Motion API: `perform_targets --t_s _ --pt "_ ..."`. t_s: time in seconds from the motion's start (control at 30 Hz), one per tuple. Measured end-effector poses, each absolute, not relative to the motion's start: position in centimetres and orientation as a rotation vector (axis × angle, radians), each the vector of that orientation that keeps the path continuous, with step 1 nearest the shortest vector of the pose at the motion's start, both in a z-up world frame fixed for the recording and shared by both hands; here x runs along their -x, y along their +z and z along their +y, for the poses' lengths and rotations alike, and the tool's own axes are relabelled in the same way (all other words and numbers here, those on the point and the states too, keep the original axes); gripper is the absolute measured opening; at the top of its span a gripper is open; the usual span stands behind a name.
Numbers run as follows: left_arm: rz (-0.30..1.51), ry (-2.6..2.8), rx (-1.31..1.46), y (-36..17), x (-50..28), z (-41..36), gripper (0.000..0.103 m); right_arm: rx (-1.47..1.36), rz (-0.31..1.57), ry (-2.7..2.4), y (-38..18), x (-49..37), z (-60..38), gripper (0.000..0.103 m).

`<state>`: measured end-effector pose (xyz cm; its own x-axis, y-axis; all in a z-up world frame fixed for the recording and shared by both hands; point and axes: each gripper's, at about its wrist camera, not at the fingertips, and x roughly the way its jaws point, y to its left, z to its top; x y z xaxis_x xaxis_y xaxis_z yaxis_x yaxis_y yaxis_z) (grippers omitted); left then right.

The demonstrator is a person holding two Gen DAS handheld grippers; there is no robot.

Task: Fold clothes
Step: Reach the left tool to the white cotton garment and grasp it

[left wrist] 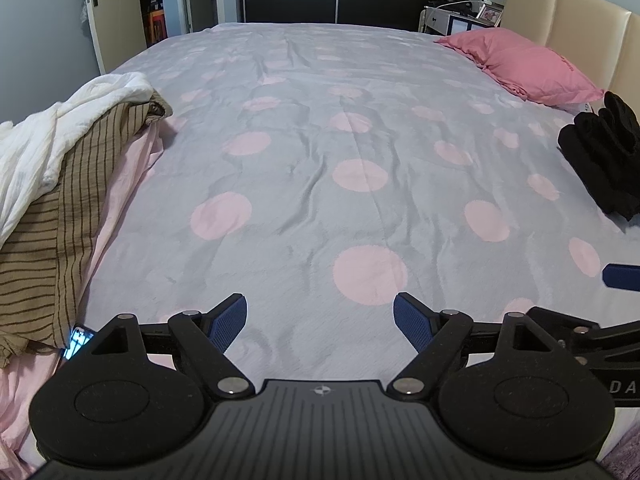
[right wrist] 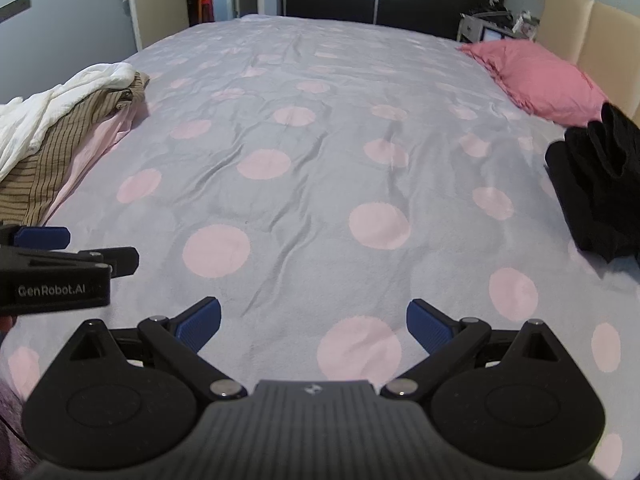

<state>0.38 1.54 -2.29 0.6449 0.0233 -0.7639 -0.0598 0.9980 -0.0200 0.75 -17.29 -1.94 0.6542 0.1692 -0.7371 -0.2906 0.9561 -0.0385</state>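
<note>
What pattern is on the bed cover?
Pink round dots on the soft grey bed cover, clearest in the right wrist view.

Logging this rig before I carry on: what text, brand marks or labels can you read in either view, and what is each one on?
"GenRobot.AI": on the side of the left gripper, seen from the right wrist view.
"DA": cut off at the frame edge, on the right gripper's body, seen from the left wrist view.
Glowing phone screen under the striped garment: too small to read.

bedspread (left wrist: 320, 200): soft matt cloth | tongs (left wrist: 320, 322): matt black plastic, ribbed blue pads
</note>
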Motion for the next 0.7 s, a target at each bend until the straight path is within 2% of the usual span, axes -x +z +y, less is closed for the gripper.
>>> perform_targets --t_s 0.13,0.4,0.7 --pt "0.869 0.069 0.064 -2.2 -0.2 3.2 0.079 0.226 0.779 0.277 -1.8 -0.2 -17.4 0.100" --pt "0.906 0.152 0.044 -0.8 -0.5 9.5 0.056 0.305 0.801 0.310 -1.6 -0.5 -19.3 0.100" --pt "0.887 0.349 0.002 3.6 -1.4 19.9 0.052 0.376 0.774 0.379 1.6 -2.3 -21.1 0.100"
